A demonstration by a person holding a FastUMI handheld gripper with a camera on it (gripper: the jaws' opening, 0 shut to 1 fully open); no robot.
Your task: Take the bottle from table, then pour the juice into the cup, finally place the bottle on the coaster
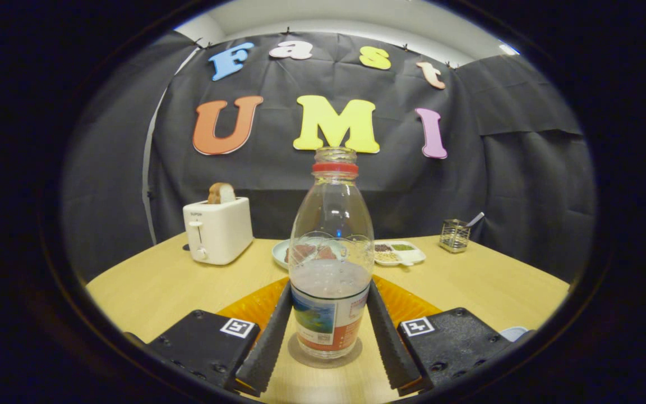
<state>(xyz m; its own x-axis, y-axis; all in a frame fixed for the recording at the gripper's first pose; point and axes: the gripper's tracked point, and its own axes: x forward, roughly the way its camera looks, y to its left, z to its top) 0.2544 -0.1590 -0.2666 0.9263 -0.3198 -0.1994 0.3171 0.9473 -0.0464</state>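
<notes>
One clear plastic bottle [331, 264] stands upright between the fingers of the gripper [330, 314], uncapped, with a red ring under its open neck, pale liquid filling roughly its lower third and a printed label around its base whose writing is too small to read. Its foot sits on a thin round coaster [324, 357] on the wooden table [149, 286]. Both fingers lie close along the bottle's sides, near its label, but whether they press on it or leave a sliver of gap cannot be told. An orange mat [250, 307] spreads just behind the bottle, under the finger line. Beyond it, seen partly through the bottle, are a glass cup [331, 247], a plate [281, 252] and a divided white dish [400, 252] of small foods. A white toaster [218, 230] holding a bread slice [221, 193] stands off to the left; a small mesh holder [454, 235] stands to the right. Open tabletop lies on both flanks up to the table's curved edge.
</notes>
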